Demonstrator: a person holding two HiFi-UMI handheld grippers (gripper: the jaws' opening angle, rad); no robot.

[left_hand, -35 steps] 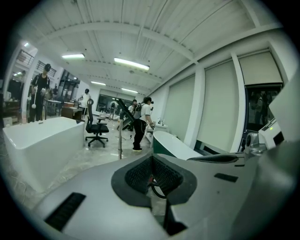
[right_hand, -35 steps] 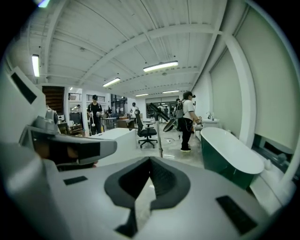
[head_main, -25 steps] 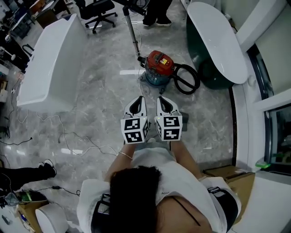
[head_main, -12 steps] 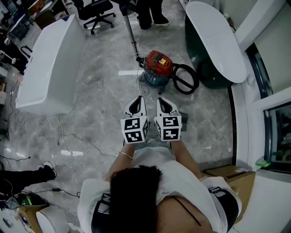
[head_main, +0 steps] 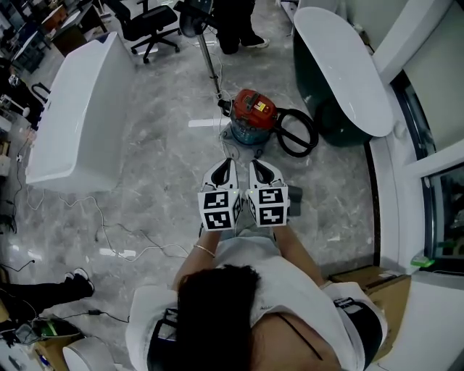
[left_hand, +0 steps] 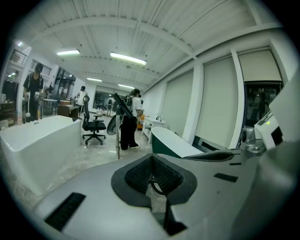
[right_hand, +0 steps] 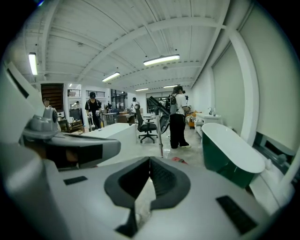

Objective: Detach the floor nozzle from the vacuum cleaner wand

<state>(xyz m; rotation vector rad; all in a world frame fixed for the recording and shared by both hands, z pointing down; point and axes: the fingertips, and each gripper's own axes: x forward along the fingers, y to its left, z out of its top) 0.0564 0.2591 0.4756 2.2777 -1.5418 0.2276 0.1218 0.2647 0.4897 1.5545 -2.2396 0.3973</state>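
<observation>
The red and teal vacuum canister [head_main: 250, 114] stands on the marble floor just ahead of me, with its black hose [head_main: 299, 132] looped to its right. Its metal wand [head_main: 210, 65] rises upright from the canister, and the dark floor nozzle [head_main: 190, 10] sits at its top end. In the left gripper view the wand [left_hand: 117, 140] and nozzle [left_hand: 121, 104] stand far off. My left gripper [head_main: 225, 162] and right gripper [head_main: 256, 162] are side by side, short of the canister, both shut and empty.
A white bathtub [head_main: 80, 109] lies to the left and a green and white one [head_main: 341, 65] to the right. A person [head_main: 235, 22] and an office chair [head_main: 141, 25] stand beyond the wand. Cables [head_main: 123, 250] trail on the floor at left. A cardboard box [head_main: 370, 279] sits at right.
Both grippers and the head have edged forward toward the canister, which now lies closer in the view. The jaws stayed shut.
</observation>
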